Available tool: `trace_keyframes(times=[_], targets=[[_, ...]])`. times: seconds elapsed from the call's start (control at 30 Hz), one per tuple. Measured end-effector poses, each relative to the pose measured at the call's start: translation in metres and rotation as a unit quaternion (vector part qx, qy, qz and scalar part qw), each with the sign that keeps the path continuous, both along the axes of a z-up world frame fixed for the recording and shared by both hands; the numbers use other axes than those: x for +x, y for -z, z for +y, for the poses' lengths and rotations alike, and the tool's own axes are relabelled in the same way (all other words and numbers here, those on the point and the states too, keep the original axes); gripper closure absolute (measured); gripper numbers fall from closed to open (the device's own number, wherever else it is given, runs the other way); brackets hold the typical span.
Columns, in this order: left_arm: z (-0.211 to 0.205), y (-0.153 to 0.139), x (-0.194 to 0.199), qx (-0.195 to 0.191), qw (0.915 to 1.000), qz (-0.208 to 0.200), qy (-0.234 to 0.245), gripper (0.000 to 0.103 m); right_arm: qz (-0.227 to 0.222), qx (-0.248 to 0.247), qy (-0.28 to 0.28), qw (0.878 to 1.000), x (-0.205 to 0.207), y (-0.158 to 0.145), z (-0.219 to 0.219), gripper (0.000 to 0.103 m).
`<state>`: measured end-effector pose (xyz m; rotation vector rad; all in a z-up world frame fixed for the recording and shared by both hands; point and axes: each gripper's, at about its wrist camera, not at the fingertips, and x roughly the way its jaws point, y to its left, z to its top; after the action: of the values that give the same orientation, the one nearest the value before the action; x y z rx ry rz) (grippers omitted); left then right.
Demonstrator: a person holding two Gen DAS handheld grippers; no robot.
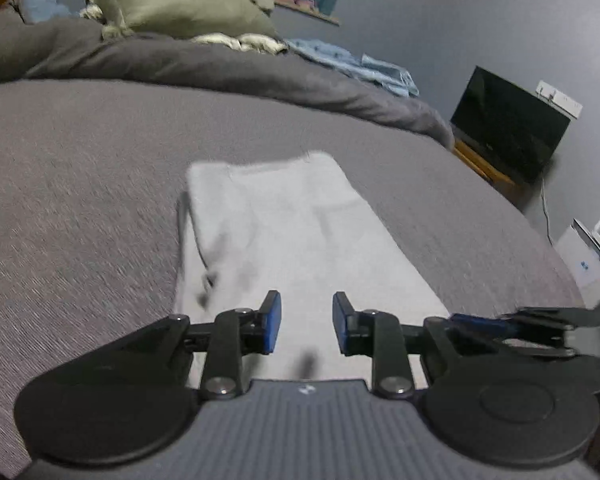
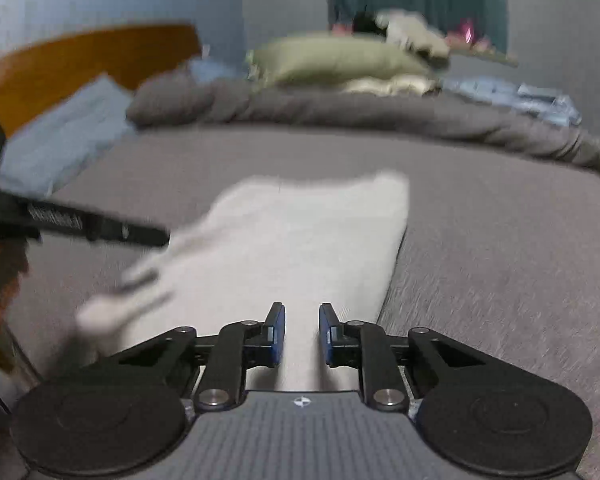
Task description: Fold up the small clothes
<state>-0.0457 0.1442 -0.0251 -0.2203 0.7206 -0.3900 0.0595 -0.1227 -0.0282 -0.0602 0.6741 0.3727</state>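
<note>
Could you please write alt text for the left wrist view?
A pale grey folded cloth garment lies flat on a grey bed cover, below the left gripper, whose jaws stand apart with nothing between them. An olive pillow and a dark screen sit beyond.

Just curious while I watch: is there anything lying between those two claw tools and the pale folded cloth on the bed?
Nothing visible. The pale cloth lies directly under the left gripper and right gripper, on bare grey bedding. The pillows and blue clothes sit far behind.
</note>
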Motion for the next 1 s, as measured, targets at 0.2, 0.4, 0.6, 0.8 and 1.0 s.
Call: trace_keyframes(times=[0.2,0.4,0.6,0.8,1.0], targets=[[0.001,0.032,0.003,0.019,0.9984,0.053,-0.007,0.079,0.015,-0.01,-0.029,0.999,0.007,0.025,0.006,0.081],[0.025,0.017,-0.005,-0.008,0.9957,0.09,-0.02,0.077,0.07,0.07,-0.044,0.994,0.029,0.009,-0.022,0.068],[0.043,0.001,-0.023,0.018,0.9921,0.117,-0.041,0.041,0.057,0.108,-0.007,0.993,0.034,-0.014,-0.037,0.042],[0.059,0.028,-0.016,-0.053,0.9835,0.161,-0.062,0.041,0.079,0.098,0.009,0.992,0.063,-0.012,-0.054,0.02],[0.057,0.052,-0.005,-0.056,0.9795,0.182,-0.065,0.033,0.126,0.159,0.025,0.979,0.111,0.007,-0.082,0.017]])
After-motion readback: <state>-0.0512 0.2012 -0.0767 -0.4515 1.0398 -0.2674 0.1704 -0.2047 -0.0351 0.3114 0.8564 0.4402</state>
